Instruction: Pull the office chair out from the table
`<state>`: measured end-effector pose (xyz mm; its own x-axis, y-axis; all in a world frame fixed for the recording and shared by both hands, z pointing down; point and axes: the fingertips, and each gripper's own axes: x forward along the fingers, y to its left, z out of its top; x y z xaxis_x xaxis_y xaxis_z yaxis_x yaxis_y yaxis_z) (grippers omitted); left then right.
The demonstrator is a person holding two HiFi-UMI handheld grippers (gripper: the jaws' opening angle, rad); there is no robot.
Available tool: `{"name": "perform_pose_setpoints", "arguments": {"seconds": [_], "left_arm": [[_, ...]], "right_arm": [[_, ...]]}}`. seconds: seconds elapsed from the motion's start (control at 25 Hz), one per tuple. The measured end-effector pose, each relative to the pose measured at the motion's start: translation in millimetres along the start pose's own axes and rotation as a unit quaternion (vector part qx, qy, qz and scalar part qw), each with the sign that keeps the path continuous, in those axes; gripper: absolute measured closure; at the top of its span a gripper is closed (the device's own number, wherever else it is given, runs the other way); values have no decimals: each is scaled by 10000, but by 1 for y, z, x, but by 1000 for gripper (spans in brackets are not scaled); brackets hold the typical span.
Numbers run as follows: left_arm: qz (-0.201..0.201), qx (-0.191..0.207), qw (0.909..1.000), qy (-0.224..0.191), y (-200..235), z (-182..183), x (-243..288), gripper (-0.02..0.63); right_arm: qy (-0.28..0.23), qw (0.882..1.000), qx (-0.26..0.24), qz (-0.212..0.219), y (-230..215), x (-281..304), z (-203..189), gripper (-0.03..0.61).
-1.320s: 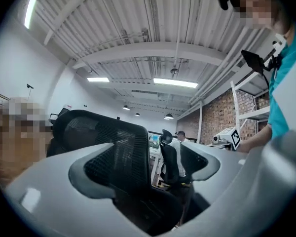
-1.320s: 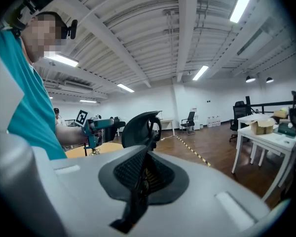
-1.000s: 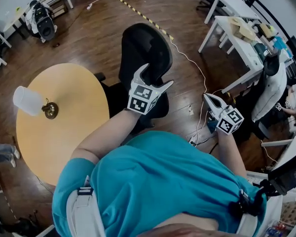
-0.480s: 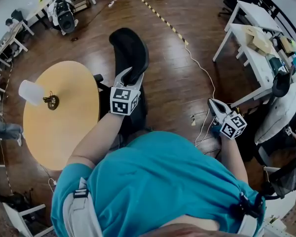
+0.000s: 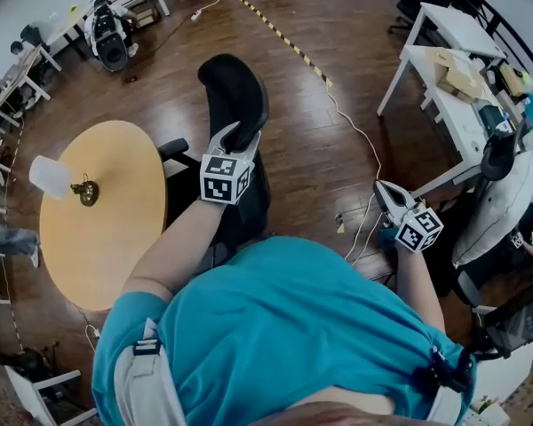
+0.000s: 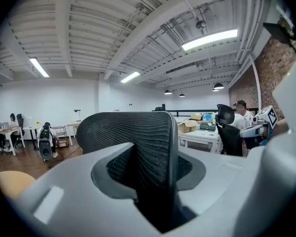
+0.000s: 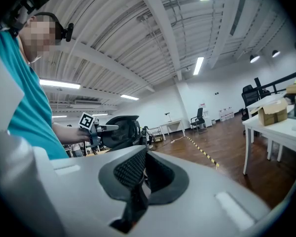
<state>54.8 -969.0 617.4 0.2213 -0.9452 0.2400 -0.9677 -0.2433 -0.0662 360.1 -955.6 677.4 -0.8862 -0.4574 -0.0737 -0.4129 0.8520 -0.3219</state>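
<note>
Office chair [image 5: 235,91], black, mesh back: is standing on the wooden floor [image 5: 302,149], just beside the right edge of the round tabletop [image 5: 98,247] as the head view shows it. One armrest [image 5: 173,149] is reaching toward that edge.

Left hand-held gripper [image 5: 237,133]: its jaws have just been closing and are clamping the top edge of the chair's mesh back. In the left gripper view the mesh is filling the gap between them.

Right hand-held gripper [image 5: 384,189]: its jaws are lying together with nothing between them. It is hovering over the floor to the right of the chair, well apart from it.

White cup-shaped shade [image 5: 50,175] and small brass piece [image 5: 84,192]: are lying touching each other near the tabletop's left edge.

White desks [image 5: 440,60]: are standing along the right side of the room.

Cable [image 5: 360,136]: is trailing over the floor between the chair and the desks.

Teal shirt [image 5: 284,327]: is filling the lower part of the head view.
</note>
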Motion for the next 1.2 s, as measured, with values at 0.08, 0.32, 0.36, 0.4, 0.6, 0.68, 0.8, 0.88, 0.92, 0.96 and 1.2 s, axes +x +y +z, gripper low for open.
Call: {"name": "perform_pose_setpoints", "arguments": {"seconds": [0.08,0.32,0.36,0.4,0.6,0.68,0.8,0.88,0.92,0.96,1.2], "left_arm": [[-93,17,10000,26,-6,1,13,472],[-329,55,9994,-34,-24,6,44,472],[-359,66,9993,-25,-28,7,51,472],[-391,83,9992,-8,-33,9,59,472],[-614,229,9978,75,-75,20,101,472],[-704,298,9970,107,-89,23,118,472],[-819,397,9957,194,-112,28,140,474],[-893,438,9947,250,-128,32,155,476],[-931,459,9942,276,-136,35,161,476],[-968,487,9936,302,-145,38,168,476],[-1230,697,9889,467,-199,54,209,476]], "right_arm": [[-3,10000,1,-69,-7,-5,-1,580],[-67,9996,-2,-270,-19,-22,1,580],[-77,9995,9,-305,-22,-26,1,580],[-87,9994,21,-339,-25,-29,2,580],[-126,9988,39,-482,-39,-54,6,580],[-144,9983,48,-564,-44,-64,5,580],[-210,9972,87,-711,-48,-82,4,580],[-266,9962,112,-818,-49,-96,6,580],[-294,9957,124,-874,-50,-104,7,580],[-323,9951,135,-930,-50,-112,8,580],[-517,9902,218,-1282,-54,-160,13,580]]}}
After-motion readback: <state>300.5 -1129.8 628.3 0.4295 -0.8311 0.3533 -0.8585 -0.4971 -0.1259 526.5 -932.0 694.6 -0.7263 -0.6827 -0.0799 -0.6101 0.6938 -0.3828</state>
